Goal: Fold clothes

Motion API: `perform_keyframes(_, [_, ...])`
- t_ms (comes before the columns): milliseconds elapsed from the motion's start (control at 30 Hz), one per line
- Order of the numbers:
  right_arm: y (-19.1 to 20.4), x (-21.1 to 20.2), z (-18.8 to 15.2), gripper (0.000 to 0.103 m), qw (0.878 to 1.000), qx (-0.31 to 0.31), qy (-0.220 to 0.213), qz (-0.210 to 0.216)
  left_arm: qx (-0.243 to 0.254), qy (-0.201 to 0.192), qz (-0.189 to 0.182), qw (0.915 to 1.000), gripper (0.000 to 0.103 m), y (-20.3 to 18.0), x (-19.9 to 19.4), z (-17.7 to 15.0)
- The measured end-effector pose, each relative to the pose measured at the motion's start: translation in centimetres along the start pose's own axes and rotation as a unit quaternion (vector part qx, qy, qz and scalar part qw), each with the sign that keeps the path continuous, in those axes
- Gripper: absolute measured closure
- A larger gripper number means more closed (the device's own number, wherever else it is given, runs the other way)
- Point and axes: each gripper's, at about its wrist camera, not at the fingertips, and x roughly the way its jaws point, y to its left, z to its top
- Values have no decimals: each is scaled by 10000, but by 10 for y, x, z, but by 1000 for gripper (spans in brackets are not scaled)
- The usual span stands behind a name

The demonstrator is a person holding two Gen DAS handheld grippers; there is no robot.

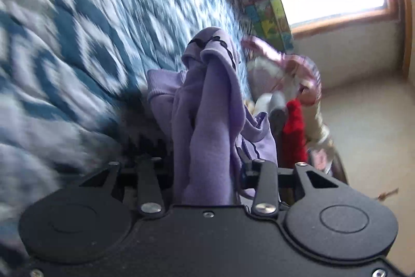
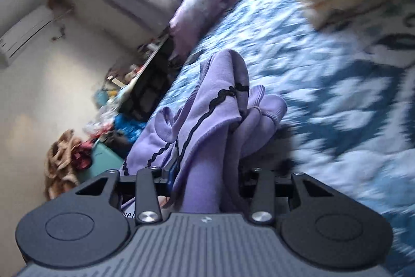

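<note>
A lilac garment (image 1: pixel 207 105) with black wavy trim hangs bunched above the blue-and-white quilted bed (image 1: pixel 77 43), near its edge. The left gripper (image 1: pixel 207 168) and right gripper (image 2: pixel 205 173) each hold a fold between narrowed fingers. A pile of clothes (image 1: pixel 293 100) lies beyond the bed's edge.

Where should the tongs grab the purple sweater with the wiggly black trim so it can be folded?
The lilac fleece sweater with black wavy trim hangs bunched in both tongs, so nothing lies flat. A likely better hold is the ribbed hem edge, one corner per tong, coming from above the blue-and-white patterned quilt. That straight, thick edge should spread the cloth evenly.
</note>
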Motion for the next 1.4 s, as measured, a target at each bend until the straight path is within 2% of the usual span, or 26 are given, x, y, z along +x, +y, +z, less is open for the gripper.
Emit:
perform_keyframes(167, [68,55,-17,61,9968,-114,472,642,-338,-796,57,9962,64,20,-103,25])
perform_keyframes(300, [132,126,-44,61,9876,-325,1021,1147,-554,-1576,195,9858,64,43,-185,51])
perform_keyframes(533, [241,259,-83,61,9601,-372,1927,1991,-784,-2813,333,9558,64,86,-301,107])
perform_keyframes(633, [288,310,-90,61,9461,-516,2174,2346,-752,-3295,325,9406,64,99,-336,134])
perform_keyframes(733, [317,350,-95,61,9336,-568,2348,2645,-809,-3668,266,9264,64,116,-357,157])
perform_keyframes(833, [313,383,-106,61,9289,-488,2488,2698,-1056,-3748,217,9208,63,151,-348,180])
perform_keyframes(867, [299,396,-113,61,9333,-448,2565,2472,-1202,-3670,286,9220,63,173,-339,186])
perform_keyframes(933, [270,421,-127,61,9413,-368,2758,1910,-1629,-3310,802,9260,62,226,-314,195])
perform_keyframes(967, [251,430,-136,65,9442,-279,2868,1596,-1633,-3387,674,9242,62,245,-306,192])
perform_keyframes(1000, [240,430,-139,65,9438,-197,2818,1717,-1445,-3437,688,9254,62,243,-307,191])
perform_keyframes(1067, [245,422,-136,65,9416,-441,2778,1851,-1384,-3421,852,9255,63,231,-310,192])
perform_keyframes(1167, [251,418,-129,63,9396,-518,2879,1779,-1506,-3414,726,9249,58,239,-309,196])
perform_keyframes(1200, [255,413,-127,60,9400,-594,2883,1723,-1502,-3376,699,9266,56,238,-310,197])
perform_keyframes(1233, [263,405,-125,57,9416,-784,2836,1639,-1488,-3334,679,9285,51,236,-312,198])
perform_keyframes(1267, [270,398,-122,50,9427,-974,2787,1554,-1435,-3289,727,9306,48,233,-317,198])
perform_keyframes(1300, [278,388,-119,41,9442,-1221,2693,1453,-1370,-3283,793,9312,42,228,-325,195])
perform_keyframes(1333, [286,375,-115,38,9458,-1580,2510,1320,-1227,-3298,848,9322,39,218,-335,189])
perform_keyframes(1400, [298,351,-110,34,9406,-2356,2107,1237,-587,-3313,1282,9329,39,196,-347,177])
